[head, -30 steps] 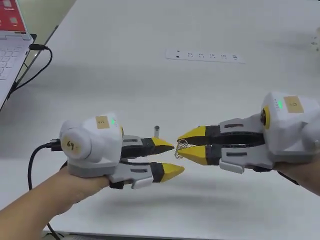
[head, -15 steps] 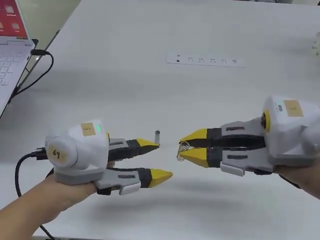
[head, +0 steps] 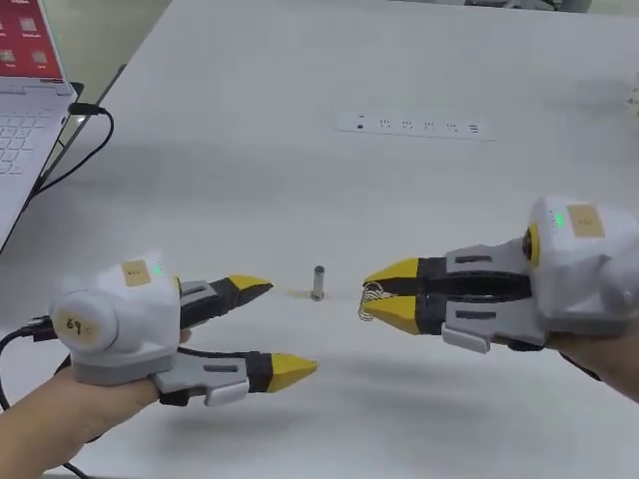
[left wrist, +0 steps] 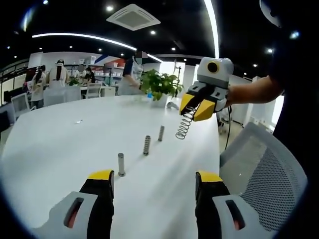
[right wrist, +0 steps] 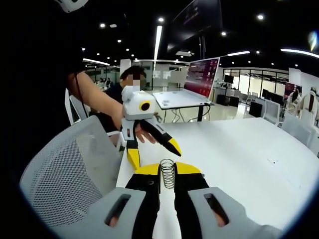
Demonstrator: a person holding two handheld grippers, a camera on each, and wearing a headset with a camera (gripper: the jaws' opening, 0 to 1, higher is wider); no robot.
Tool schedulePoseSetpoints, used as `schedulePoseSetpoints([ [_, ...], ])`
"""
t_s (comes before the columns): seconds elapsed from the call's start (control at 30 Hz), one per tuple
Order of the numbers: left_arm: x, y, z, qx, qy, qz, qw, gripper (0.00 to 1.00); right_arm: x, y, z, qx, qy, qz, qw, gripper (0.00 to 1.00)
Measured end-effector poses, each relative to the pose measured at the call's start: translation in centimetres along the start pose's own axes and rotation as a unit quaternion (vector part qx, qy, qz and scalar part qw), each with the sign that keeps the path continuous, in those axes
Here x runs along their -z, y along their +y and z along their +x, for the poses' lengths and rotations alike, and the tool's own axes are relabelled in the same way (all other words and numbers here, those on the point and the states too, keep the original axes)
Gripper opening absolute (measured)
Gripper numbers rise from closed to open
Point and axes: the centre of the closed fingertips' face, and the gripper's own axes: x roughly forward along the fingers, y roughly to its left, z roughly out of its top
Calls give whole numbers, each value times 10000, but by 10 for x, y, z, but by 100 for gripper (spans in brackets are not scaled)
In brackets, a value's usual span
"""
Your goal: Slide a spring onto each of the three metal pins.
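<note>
Near the middle of the tabletop, a bare pin stands upright between the two sets of tongs. The right tongs are pressed together on a spring. They grip it by one end, so most of the coil hangs free beyond the yellow tips. That hold seems chosen to leave the open end clear for threading over a pin top. The left tongs are spread wide and hold nothing. They lie low near the bare pin, probably standing by to steady it or guide the coil.

The left gripper view looks along a row of three pins. The nearest is the bare one, while the middle pin and the far pin each already wear a spring. The held spring slants down above and beyond that row.

By my judgement two of three are done, and the spring now needs lowering squarely, open end first, over the last pin. A power strip and a laptop lie well apart from the work.
</note>
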Motion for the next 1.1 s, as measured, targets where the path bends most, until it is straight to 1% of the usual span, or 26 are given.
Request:
schedulePoseSetpoints([
  [0.03,1,1,-1,-19,-9,-51,10000,67,0,0,0,6,-7,18,10000,7],
  [0.07,2,3,-2,-75,-17,-52,10000,71,-1,-1,-1,28,-16,22,10000,7],
  [0.13,3,6,-3,-190,-24,-83,9998,82,0,-3,-1,60,-15,35,10000,7],
  [0.2,5,10,-6,-306,-7,-70,9995,88,1,-4,-1,105,-5,45,9999,7],
  [0.3,5,15,-10,-452,-97,-90,9989,98,2,-6,-1,148,-2,68,9999,7],
  [0.37,6,16,-13,-467,-104,-67,9988,98,2,-5,0,142,-7,98,9999,7],
  [0.43,9,16,-14,-477,-57,-36,9988,98,4,-5,1,145,22,90,9999,7],
  [0.47,11,17,-15,-482,-4,29,9988,98,4,-5,1,140,29,100,9998,7],
  [0.5,11,17,-15,-485,-2,39,9988,98,4,-5,2,139,29,105,9998,7],
  [0.6,11,18,-18,-518,-62,-16,9986,98,5,-6,3,151,46,88,9998,7],
  [0.77,13,18,-21,-556,-104,-42,9984,98,3,-11,7,212,44,68,9997,7],
  [0.87,11,18,-23,-583,-156,-87,9981,98,0,-18,10,319,-11,101,9994,7],
  [0.93,10,19,-24,-594,-183,-123,9980,98,-1,-21,13,382,-52,242,9990,7],
  [0.97,10,19,-25,-597,-198,-133,9979,98,-1,-22,15,383,-66,255,9989,7],
  [1.1,12,20,-27,-615,-183,-138,9978,98,-2,-29,21,502,-106,298,9982,7],
])
